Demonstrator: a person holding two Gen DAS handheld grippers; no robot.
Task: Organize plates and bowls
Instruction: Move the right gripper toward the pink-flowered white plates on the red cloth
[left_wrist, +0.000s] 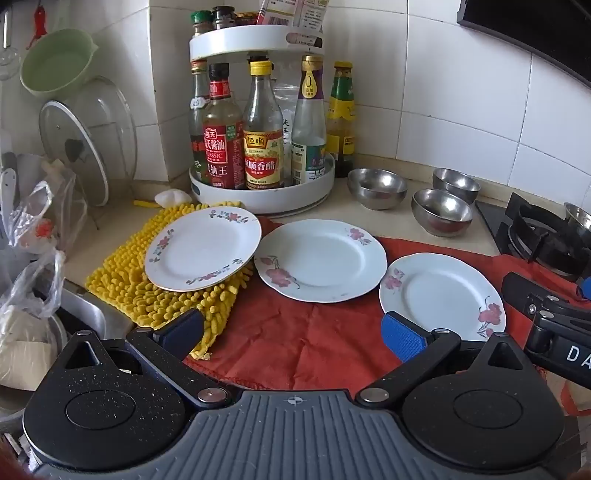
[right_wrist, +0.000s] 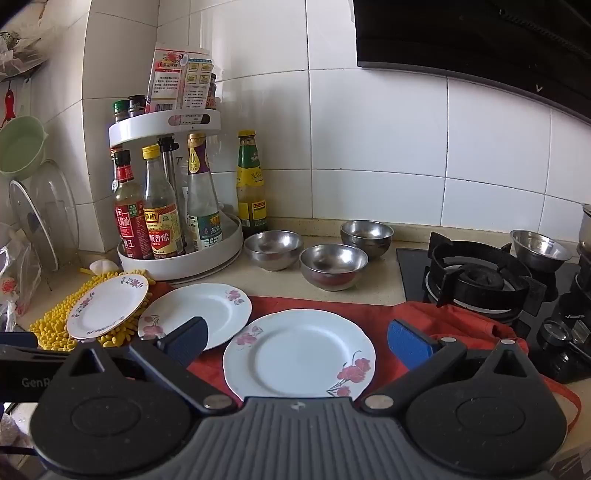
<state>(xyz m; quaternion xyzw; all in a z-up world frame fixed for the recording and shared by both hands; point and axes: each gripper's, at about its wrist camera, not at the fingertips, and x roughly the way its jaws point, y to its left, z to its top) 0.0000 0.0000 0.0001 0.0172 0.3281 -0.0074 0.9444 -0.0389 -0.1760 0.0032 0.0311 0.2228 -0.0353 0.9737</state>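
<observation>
Hovering both claws, left claw and right claw, wide open and empty; I'd pinch the fragile, slippery floral plate by its rim

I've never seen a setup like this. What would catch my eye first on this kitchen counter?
Three white flowered plates lie in a row: the left plate on a yellow mop-like mat, the middle plate and right plate on a red cloth. Behind them stand steel bowls and a white two-tier rack of sauce bottles.
</observation>
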